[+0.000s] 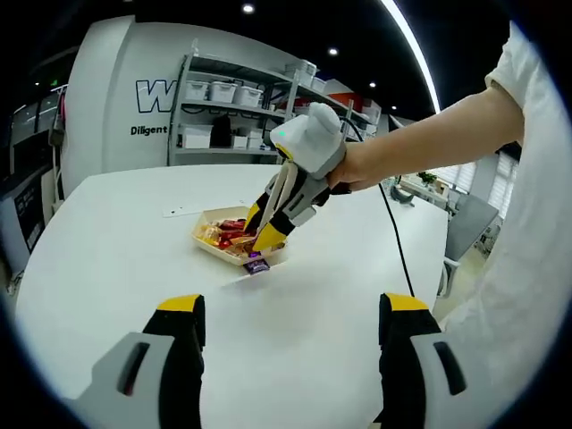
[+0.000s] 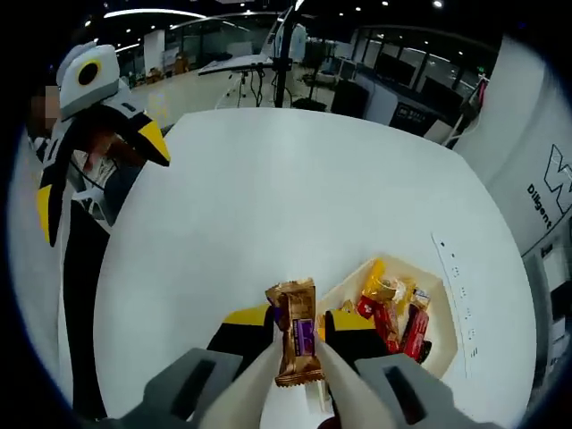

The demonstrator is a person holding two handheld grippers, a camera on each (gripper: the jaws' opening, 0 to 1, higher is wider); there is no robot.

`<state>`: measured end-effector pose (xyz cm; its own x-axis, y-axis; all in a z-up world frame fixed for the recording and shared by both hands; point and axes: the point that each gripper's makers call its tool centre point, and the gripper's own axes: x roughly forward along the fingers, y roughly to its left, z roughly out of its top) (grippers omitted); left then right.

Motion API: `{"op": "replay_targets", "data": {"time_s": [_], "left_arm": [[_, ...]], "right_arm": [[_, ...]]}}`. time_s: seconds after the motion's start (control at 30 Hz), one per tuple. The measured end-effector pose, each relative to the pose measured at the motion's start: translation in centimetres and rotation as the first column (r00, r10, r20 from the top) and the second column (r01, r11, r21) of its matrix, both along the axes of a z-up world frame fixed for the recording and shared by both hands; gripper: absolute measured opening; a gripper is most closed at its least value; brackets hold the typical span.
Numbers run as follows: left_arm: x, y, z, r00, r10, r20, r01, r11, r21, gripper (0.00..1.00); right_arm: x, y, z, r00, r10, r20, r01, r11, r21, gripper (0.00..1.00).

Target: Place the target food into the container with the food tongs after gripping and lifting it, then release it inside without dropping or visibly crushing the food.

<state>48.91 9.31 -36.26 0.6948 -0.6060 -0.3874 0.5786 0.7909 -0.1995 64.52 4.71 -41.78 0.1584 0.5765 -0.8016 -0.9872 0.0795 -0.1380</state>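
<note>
The right gripper point(image 1: 268, 234) carries a pair of pale food tongs point(image 2: 299, 380) between its yellow-tipped jaws, and the tongs are closed on a wrapped snack bar point(image 2: 297, 332), brown and gold with a purple label. In the right gripper view the bar stands upright between the two tong arms, pinched near its lower end, its wrapper showing no obvious crushing. Just to the right of the tongs sits the shallow cream container point(image 2: 444, 315), already holding several wrapped sweets point(image 2: 393, 315) in red, yellow and gold. The bar is held above the tabletop point(image 2: 295, 188) at the container's near left edge; whether it is over the rim or just outside it cannot be told from this view.

In the left gripper view the tongs point(image 1: 279, 198) slant down from the right gripper toward the near corner of the container point(image 1: 207, 238), with the snack bar point(image 1: 256, 264) showing as a small purple piece at their tip, right by the rim. A person's bare forearm point(image 1: 429, 134) in a white sleeve holds that gripper.

The left gripper point(image 1: 290, 344) hovers well back from the tongs over bare tabletop point(image 1: 116, 259), its jaws spread wide with nothing between them. Beyond the tongs, at the back of the room, stands a shelving unit point(image 1: 237, 107) stacked with white bins.
</note>
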Motion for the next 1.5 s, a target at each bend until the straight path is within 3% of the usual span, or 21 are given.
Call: {"op": "replay_targets", "data": {"time_s": [0.5,0.6,0.87,1.5], "left_arm": [[0.2,0.1,0.4,1.000,-0.003,0.008,0.003,1.000,0.005,0.77],[0.2,0.1,0.4,1.000,-0.003,0.008,0.003,1.000,0.006,0.77],[0.3,0.2,0.3,1.000,0.001,0.004,-0.001,1.000,0.008,0.77],[0.2,0.1,-0.3,1.000,-0.007,-0.001,0.007,1.000,0.006,0.77]], "right_arm": [[7.8,-2.8,3.5,0.986,-0.154,0.057,0.154,0.988,0.011,0.16],[8.4,-2.9,4.0,0.984,-0.170,0.058,0.169,0.985,0.020,0.17],[8.6,-2.6,4.0,0.985,-0.165,0.054,0.164,0.986,0.017,0.17],[4.7,-2.9,1.4,0.996,-0.093,0.007,0.093,0.996,0.015,0.18]]}}
